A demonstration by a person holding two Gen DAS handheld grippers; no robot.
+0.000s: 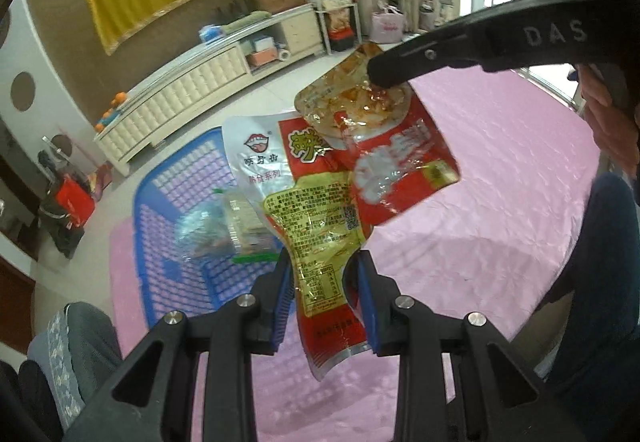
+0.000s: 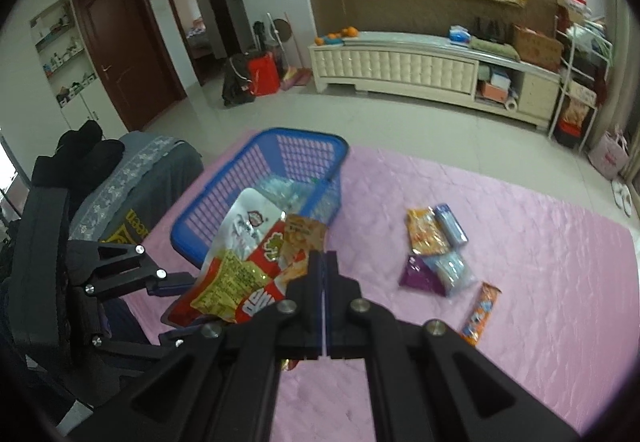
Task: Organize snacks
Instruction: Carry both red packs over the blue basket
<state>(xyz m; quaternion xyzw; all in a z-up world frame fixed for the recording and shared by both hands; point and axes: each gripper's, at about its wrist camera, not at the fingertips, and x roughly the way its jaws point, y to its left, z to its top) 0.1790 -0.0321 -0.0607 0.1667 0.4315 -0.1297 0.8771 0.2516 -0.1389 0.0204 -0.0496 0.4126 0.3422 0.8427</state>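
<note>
My left gripper (image 1: 324, 262) is shut on the lower end of a white, red and yellow snack bag (image 1: 280, 178), which hangs in the air over the pink mat. My right gripper (image 1: 378, 76) reaches in from the upper right, shut on the top edge of a red packet with a clear window (image 1: 396, 170). That packet overlaps the first bag. In the right wrist view the right gripper (image 2: 323, 254) is fully shut beside the red packet (image 2: 298, 242). The left gripper (image 2: 176, 310) holds the white, red and yellow bag (image 2: 236, 274) at the left. Behind both bags stands a blue basket (image 1: 144, 202) (image 2: 296, 132).
Clear packets and a green-edged pack (image 1: 244, 230) lie in the basket. Several loose snacks lie on the pink mat (image 2: 540, 262): an orange packet (image 2: 426, 234), a purple one (image 2: 420, 274), an orange bar (image 2: 480, 312). A grey-draped chair (image 2: 132, 178) stands left. A hand (image 1: 608, 122) holds the right gripper.
</note>
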